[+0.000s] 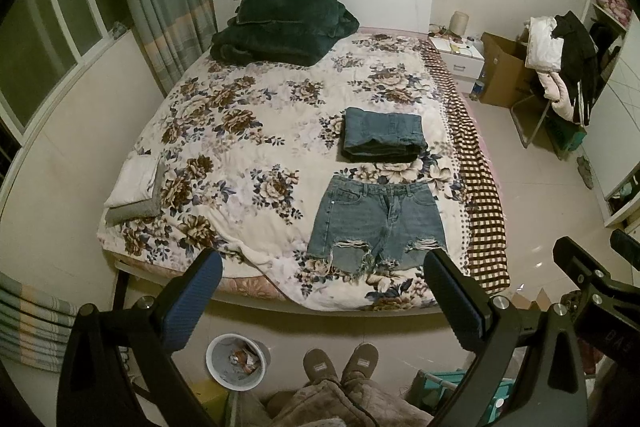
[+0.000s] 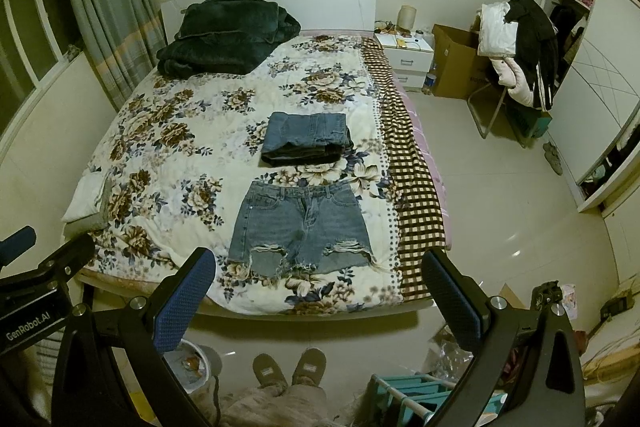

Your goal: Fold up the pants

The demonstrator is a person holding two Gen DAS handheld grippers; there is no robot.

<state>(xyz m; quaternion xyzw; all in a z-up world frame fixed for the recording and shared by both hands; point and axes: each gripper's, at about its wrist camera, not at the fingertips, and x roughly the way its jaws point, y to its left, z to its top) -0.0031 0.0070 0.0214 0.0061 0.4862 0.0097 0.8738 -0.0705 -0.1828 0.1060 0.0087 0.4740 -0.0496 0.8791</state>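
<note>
While both tongs hang above the floor short of the bed [image 1: 200, 131], denim shorts [image 1: 378, 223] lie flat, unfolded, near its foot edge, waistband away; folded jeans [image 1: 384, 135] sit just beyond. Left tongs [image 1: 324, 291] and right tongs [image 2: 320, 291] gape wide, empty.

Frayed denim shorts [image 1: 378, 221] on soft floral cloth quilt [image 1: 240, 131]

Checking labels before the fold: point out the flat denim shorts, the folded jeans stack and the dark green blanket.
denim shorts [image 1: 380, 219]: left wrist view, front panel below the waistband.
folded jeans stack [image 1: 382, 131]: left wrist view, top layer, middle.
dark green blanket [image 2: 228, 35]: right wrist view, middle of the heap by the headboard.
</note>
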